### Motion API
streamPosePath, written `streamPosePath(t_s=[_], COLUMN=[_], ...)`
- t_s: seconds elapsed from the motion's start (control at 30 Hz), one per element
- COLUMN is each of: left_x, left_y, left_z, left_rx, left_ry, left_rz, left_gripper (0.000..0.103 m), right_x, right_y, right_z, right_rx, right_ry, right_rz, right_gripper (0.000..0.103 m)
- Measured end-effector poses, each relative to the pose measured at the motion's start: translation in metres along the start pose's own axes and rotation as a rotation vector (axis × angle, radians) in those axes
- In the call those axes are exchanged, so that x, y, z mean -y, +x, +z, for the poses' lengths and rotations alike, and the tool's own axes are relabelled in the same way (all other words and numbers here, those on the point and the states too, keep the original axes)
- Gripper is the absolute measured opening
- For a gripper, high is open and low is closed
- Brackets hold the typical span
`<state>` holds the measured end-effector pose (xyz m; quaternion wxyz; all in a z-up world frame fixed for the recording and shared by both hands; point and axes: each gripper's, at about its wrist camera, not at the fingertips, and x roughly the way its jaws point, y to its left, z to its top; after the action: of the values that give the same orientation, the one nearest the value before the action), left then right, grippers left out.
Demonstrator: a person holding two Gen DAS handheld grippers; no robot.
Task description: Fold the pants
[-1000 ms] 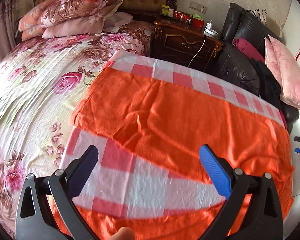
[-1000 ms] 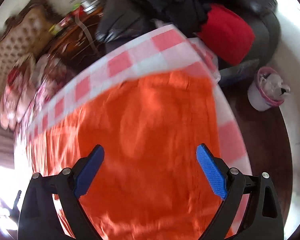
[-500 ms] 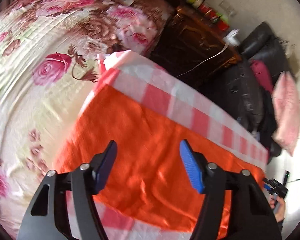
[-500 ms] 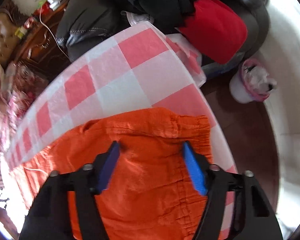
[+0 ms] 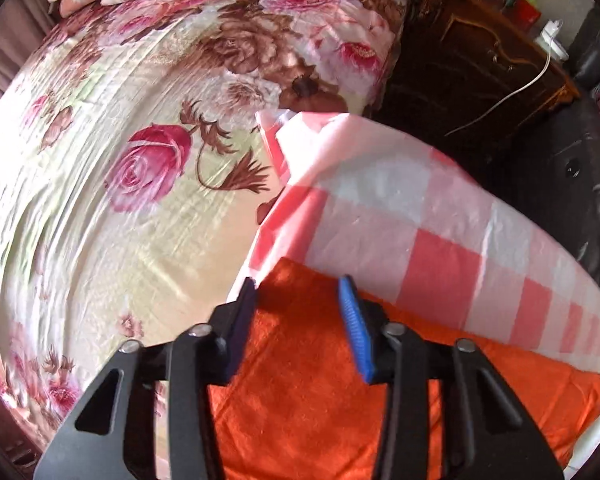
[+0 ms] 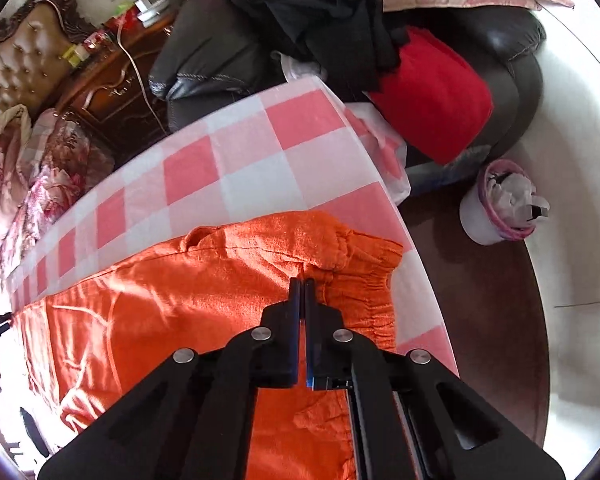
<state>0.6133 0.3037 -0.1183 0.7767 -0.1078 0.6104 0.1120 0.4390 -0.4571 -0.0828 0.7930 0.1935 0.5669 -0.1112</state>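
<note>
Orange pants (image 5: 320, 392) lie flat on a pink-and-white checked cloth (image 5: 420, 216). In the left wrist view my left gripper (image 5: 298, 292) is partly open, its fingers straddling the far corner of the pants' leg end. In the right wrist view the pants (image 6: 188, 300) end in a gathered elastic waistband (image 6: 364, 276) at the right. My right gripper (image 6: 302, 282) is shut on a fold of the pants at the waistband, which puckers up at the fingertips.
A floral bedspread (image 5: 120, 140) lies left of the cloth. A dark wooden nightstand (image 5: 480, 60) and a black leather sofa (image 6: 228, 52) with dark clothes and a red cushion (image 6: 432, 92) stand beyond. A white bin (image 6: 496, 204) sits on the floor at right.
Both grippers moved outward to opposite ends of the pants. The left jaws narrowed around the leg-end corner. The right jaws closed on the waistband fabric.
</note>
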Motion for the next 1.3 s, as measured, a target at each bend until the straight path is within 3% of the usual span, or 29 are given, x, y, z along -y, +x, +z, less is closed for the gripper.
streamPosePath(t_s=[0.1,0.2,0.4,0.57,0.7,0.83,0.97,1.03,1.1,1.13,1.17,1.3], left_x=[-0.002,-0.003,-0.041,-0.105,-0.162,-0.207,-0.229,-0.230,-0.235,-0.240,-0.244,-0.256], left_y=[-0.006,-0.025,-0.104,-0.180,-0.211,-0.198,-0.152,-0.131,-0.121,-0.117,-0.113,-0.111], left_z=[-0.004,-0.012,-0.049,-0.129,-0.238,-0.356,-0.446,-0.469,-0.486,-0.494,-0.500,-0.512], left_rx=[0.024,0.067,0.201,0.365,0.466,0.524,0.473,0.438,0.434,0.426,0.422,0.421], left_ry=[0.023,0.061,0.060,-0.003,-0.038,-0.069,-0.096,-0.102,-0.132,-0.168,-0.205,-0.315], left_rz=[-0.028,-0.050,-0.186,-0.343,-0.437,-0.466,-0.462,-0.442,-0.445,-0.450,-0.469,-0.577], left_gripper=[0.013,0.012,0.012,0.012,0.012,0.012,0.012,0.013,0.019,0.025,0.040,0.041], right_x=[0.001,-0.001,0.005,0.026,0.057,0.093,0.127,0.142,0.156,0.162,0.168,0.184], right_y=[-0.018,-0.040,-0.080,-0.116,-0.141,-0.146,-0.122,-0.104,-0.095,-0.094,-0.094,-0.100], right_z=[-0.005,-0.013,-0.037,-0.078,-0.130,-0.196,-0.265,-0.287,-0.306,-0.313,-0.322,-0.340], right_rx=[0.031,0.075,0.145,0.213,0.254,0.253,0.192,0.137,0.102,0.099,0.099,0.107], right_ry=[-0.003,-0.023,-0.028,-0.018,0.001,0.025,0.067,0.116,0.193,0.220,0.254,0.382], right_rz=[0.034,0.057,0.129,0.223,0.304,0.369,0.389,0.381,0.391,0.385,0.390,0.495], right_gripper=[0.001,0.001,0.001,0.001,0.001,0.001,0.002,0.004,0.014,0.014,0.014,0.017])
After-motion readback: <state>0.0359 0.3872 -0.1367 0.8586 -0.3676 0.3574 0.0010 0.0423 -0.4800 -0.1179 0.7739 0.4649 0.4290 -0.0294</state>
